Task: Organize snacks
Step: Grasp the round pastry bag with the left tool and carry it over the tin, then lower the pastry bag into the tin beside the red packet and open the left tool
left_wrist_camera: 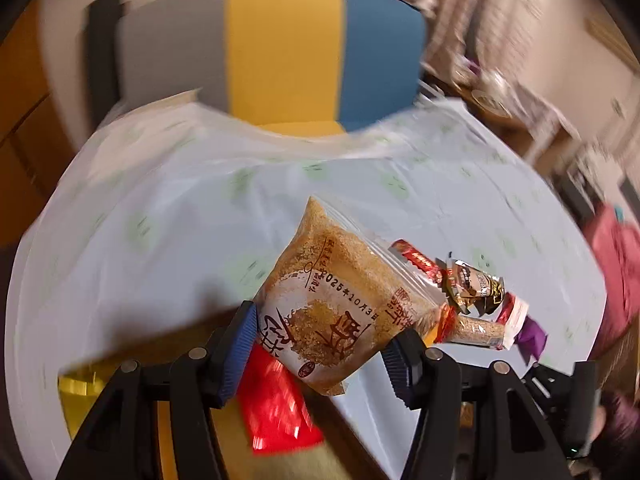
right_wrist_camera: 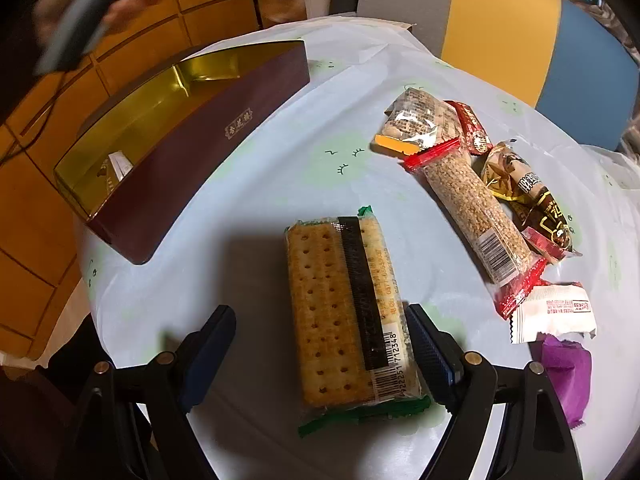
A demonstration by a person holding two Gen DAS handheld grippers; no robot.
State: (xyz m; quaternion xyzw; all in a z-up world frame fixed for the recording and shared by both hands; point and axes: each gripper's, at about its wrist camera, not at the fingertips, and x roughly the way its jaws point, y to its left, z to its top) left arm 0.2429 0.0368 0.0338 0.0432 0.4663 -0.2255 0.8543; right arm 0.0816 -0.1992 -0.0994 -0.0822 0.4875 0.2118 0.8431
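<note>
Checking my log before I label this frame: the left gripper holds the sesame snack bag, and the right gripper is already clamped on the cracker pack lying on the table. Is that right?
Not quite. The right gripper is open: in the right wrist view its jaws straddle the cracker pack with a clear gap on one side. The left gripper does hold the sesame snack bag.

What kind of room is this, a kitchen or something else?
Probably a home dining or living area, not clearly a kitchen: a table under a pale printed tablecloth, a grey, yellow and blue upholstered chair pulled up to it, and orange wood-panelled cabinets behind.
</note>
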